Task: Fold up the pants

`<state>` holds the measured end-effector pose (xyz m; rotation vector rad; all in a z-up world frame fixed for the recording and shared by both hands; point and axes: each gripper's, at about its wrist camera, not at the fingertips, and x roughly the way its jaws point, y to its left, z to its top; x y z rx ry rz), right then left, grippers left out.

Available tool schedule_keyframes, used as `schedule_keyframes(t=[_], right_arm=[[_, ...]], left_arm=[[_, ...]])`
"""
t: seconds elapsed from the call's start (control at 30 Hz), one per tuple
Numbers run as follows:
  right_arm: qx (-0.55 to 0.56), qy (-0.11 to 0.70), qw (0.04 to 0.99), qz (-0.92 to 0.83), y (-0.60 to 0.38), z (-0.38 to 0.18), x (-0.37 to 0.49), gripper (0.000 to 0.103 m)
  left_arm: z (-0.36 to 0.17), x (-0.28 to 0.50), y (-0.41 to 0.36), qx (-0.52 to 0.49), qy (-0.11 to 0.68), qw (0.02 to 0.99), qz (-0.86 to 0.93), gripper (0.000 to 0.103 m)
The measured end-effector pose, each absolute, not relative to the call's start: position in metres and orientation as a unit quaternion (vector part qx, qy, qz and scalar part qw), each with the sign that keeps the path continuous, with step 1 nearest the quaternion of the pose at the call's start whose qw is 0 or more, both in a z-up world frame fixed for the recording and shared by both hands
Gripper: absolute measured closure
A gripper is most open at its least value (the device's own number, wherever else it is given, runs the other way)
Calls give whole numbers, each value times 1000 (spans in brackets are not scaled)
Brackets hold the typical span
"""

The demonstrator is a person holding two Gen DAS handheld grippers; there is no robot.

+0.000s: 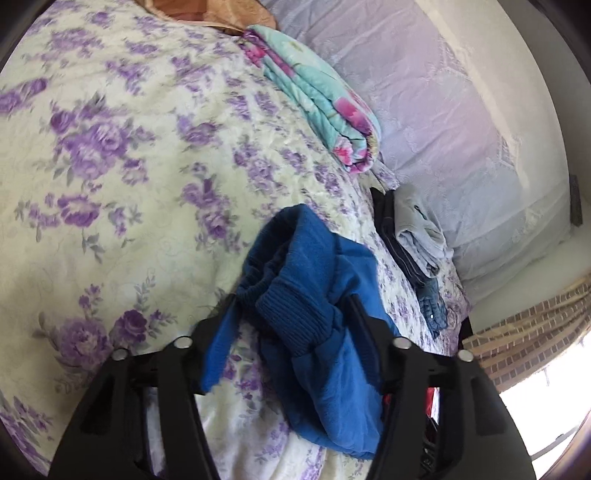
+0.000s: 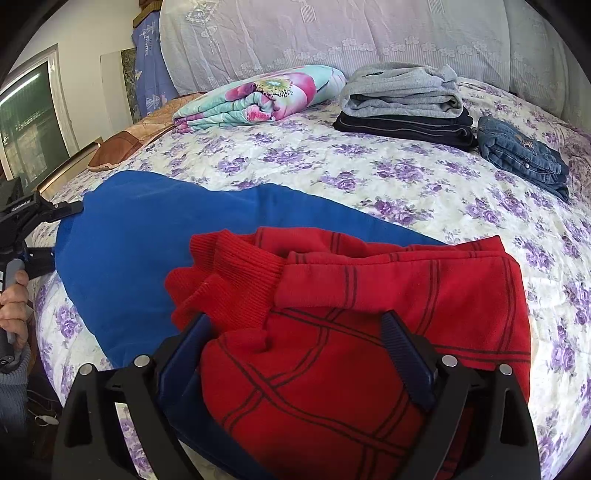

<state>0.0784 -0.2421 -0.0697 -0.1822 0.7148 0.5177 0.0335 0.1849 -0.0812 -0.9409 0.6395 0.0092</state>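
Observation:
Blue fleece pants [image 2: 147, 240] lie spread across the flowered bedspread [image 2: 369, 177]. A red garment [image 2: 351, 350] with dark stripes and ribbed cuffs is bunched on top of their near end. My right gripper [image 2: 291, 321] has that red cloth filling the gap between its blue pads, which press on it from both sides. My left gripper [image 1: 288, 302] is closed on a bunch of the blue pants [image 1: 314, 295], ribbed cuff uppermost, with cloth hanging below it. In the right wrist view the left gripper [image 2: 70, 210] sits at the blue pants' far left end, held by a hand [image 2: 14, 306].
A folded flowered quilt [image 2: 258, 96] lies at the back of the bed. Beside it is a stack of folded grey and dark clothes [image 2: 406, 103], and folded jeans [image 2: 524, 158] lie to the right. A pale lace cover [image 2: 332, 33] rises behind. A window [image 2: 26, 118] is on the left.

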Motion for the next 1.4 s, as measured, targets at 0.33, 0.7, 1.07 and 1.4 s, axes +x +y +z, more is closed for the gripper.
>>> schedule_keyframes(t=[0.33, 0.7, 1.07, 1.4], right_arm=[[-85, 342, 901, 251, -244, -68, 77, 9], [-144, 277, 934, 176, -222, -44, 75, 9], [-77, 297, 926, 219, -252, -46, 73, 8], [14, 267, 959, 92, -378, -37, 69, 8]], left_arm=[[-86, 37, 184, -453, 279, 846, -22, 67], [-37, 16, 157, -370, 248, 895, -24, 71], [13, 10, 98, -250, 224, 941, -26, 71], [55, 40, -12, -130, 214, 963, -101, 72]])
